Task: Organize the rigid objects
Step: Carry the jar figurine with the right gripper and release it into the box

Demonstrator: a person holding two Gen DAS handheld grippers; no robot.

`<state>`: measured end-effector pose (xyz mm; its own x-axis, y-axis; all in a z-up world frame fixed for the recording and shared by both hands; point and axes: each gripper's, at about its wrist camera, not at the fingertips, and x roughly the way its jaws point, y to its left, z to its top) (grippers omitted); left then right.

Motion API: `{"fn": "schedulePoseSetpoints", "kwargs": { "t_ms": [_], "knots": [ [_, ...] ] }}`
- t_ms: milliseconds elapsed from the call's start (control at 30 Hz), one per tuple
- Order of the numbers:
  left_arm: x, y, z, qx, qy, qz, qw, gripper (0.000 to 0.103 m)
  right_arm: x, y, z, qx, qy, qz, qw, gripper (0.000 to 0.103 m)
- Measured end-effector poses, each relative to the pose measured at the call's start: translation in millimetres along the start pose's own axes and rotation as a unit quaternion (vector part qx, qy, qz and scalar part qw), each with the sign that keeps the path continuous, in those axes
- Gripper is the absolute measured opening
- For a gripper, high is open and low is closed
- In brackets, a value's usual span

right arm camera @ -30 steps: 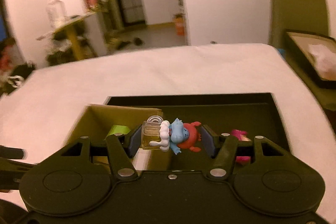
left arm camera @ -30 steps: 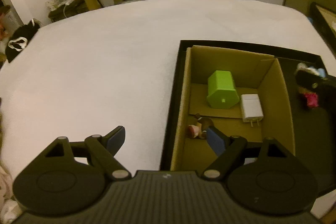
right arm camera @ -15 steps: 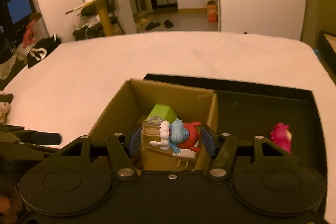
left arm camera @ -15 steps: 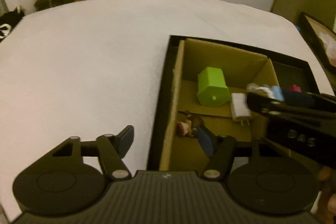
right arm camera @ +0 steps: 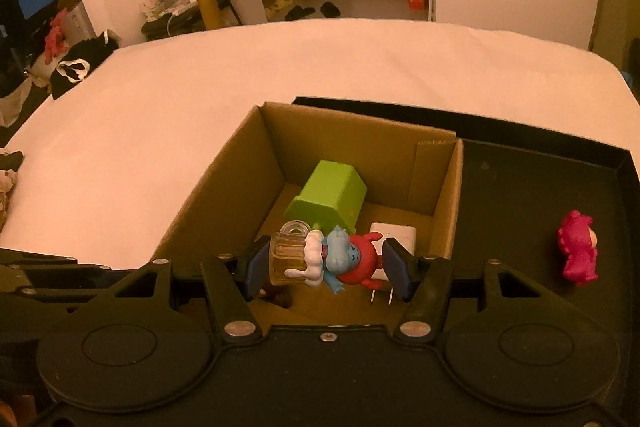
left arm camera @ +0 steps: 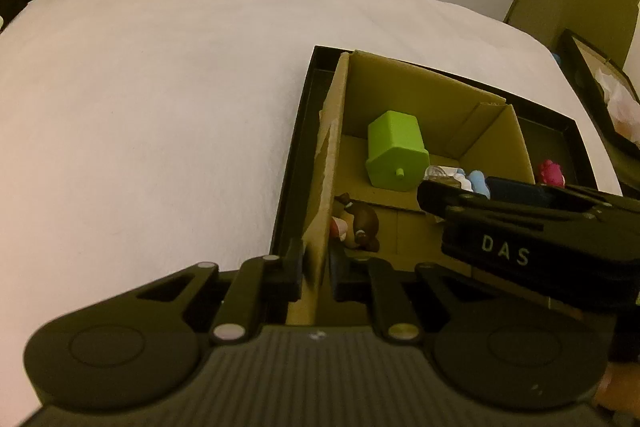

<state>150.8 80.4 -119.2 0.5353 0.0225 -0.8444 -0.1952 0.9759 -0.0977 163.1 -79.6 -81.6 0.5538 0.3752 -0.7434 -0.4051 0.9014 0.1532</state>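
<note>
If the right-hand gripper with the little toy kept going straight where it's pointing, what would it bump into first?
Probably the white charger lying in the cardboard box, just beyond the right gripper and its blue and red figurine; the green block sits slightly farther. Depth is uncertain.

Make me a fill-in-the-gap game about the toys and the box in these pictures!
1. The left gripper is pinching the wall of the ____ box.
2. The right gripper holds a toy figure with a ____ face.
3. The ____ block lies inside the box.
4. The pink toy sits ____ the box, on the black tray.

Missing words: cardboard; blue; green; outside
</note>
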Motion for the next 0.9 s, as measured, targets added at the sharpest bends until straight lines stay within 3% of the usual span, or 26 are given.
{"fn": "schedulePoseSetpoints", "kwargs": {
  "t_ms": [500, 733, 900],
  "knots": [
    [0.7, -0.7, 3.5, 0.001, 0.013, 0.008, 0.9999, 0.011, -5.3, -0.6, 0.0, 0.003, -0.007, -0.003, 1.000, 0.061],
    [-6.2, -10.5, 8.8, 0.018, 0.012, 0.028, 0.9994, 0.015, -22.5, -9.6, 5.4, 0.021, -0.032, 0.005, 0.999, 0.062],
    [-11.7, -18.2, 11.7, 0.026, 0.009, 0.043, 0.9987, 0.022, -31.6, -21.6, 9.5, 0.039, -0.052, -0.005, 0.998, 0.073]
  ]
}}
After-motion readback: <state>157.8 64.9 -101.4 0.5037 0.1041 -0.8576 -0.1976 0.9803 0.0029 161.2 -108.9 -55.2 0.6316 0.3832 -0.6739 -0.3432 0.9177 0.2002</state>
